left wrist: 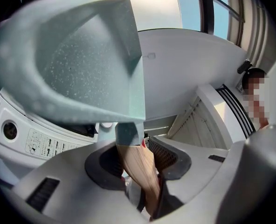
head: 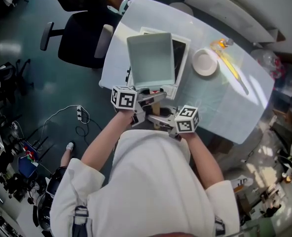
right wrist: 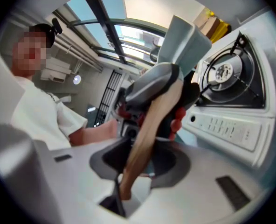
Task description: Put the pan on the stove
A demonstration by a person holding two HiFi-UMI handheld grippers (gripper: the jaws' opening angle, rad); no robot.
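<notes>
Here, a square pale-green pan (head: 151, 58), speckled inside, w/ a light wooden handle (right wrist: 156, 115), is held above the white stove (head: 179, 58) on the worktop (head: 225, 102). The handle is pinched by the left claw (left wrist: 140, 162) and, nearer its end, by the right claw (right wrist: 140, 164).

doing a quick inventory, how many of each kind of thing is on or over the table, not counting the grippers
pan: 1
stove: 1
white round dish: 1
long yellow item: 1
total: 4
</notes>
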